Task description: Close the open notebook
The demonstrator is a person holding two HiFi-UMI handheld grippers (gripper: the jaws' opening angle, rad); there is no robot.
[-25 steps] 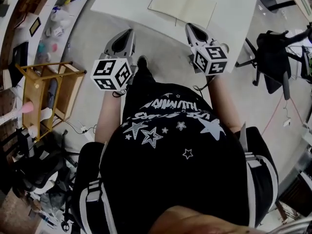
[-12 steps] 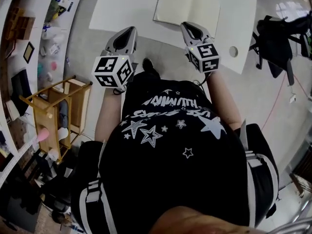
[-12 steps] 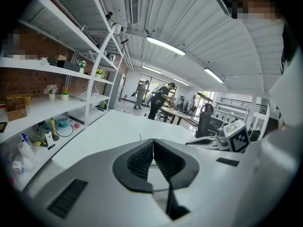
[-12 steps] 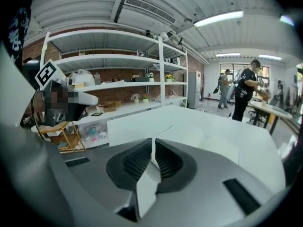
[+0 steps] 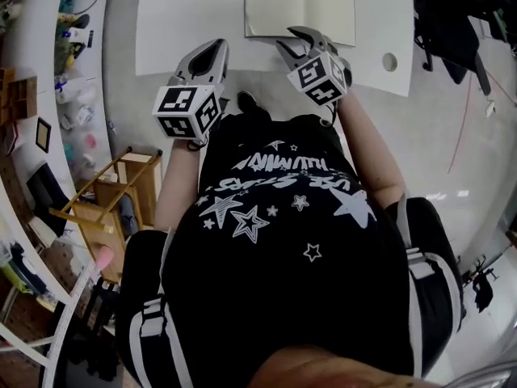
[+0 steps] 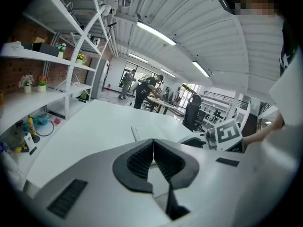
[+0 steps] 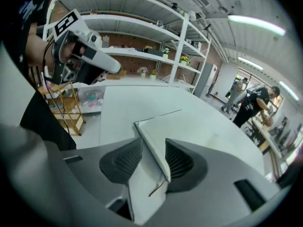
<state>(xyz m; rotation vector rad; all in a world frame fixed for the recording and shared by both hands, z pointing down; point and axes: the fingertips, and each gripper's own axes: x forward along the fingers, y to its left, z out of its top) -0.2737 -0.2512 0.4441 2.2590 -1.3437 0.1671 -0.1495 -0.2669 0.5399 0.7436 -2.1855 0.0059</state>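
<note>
At twelve o'clock on the bench (image 5: 186, 14), the notebook (image 5: 299, 5) lies open and flat. The right gripper (image 5: 291, 37) has just been spreading its jaws, and the near page edge sits between them, unpinched. The left gripper (image 5: 215, 48) is pressed together, empty. It looks like the reach-in: next, catch one cover and fold it across the spine.

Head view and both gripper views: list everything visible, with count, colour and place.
notebook: one, cream pages, open on the table, ahead of the right tongs.
table: one, white, ahead of the person.
cart: one, wooden, on the floor at the person's left.
shelves: one rack, white, at the left, holding small items.
chair: one, black, right of the table.
bystanders: two, one in black, far across the room.
shirt: one, black with white stars, on the person.
left tongs: one, grey, shut, empty, near the table's edge.
right tongs: one, grey, jaws just opened, notebook corner showing in the gap, not gripped.
</note>
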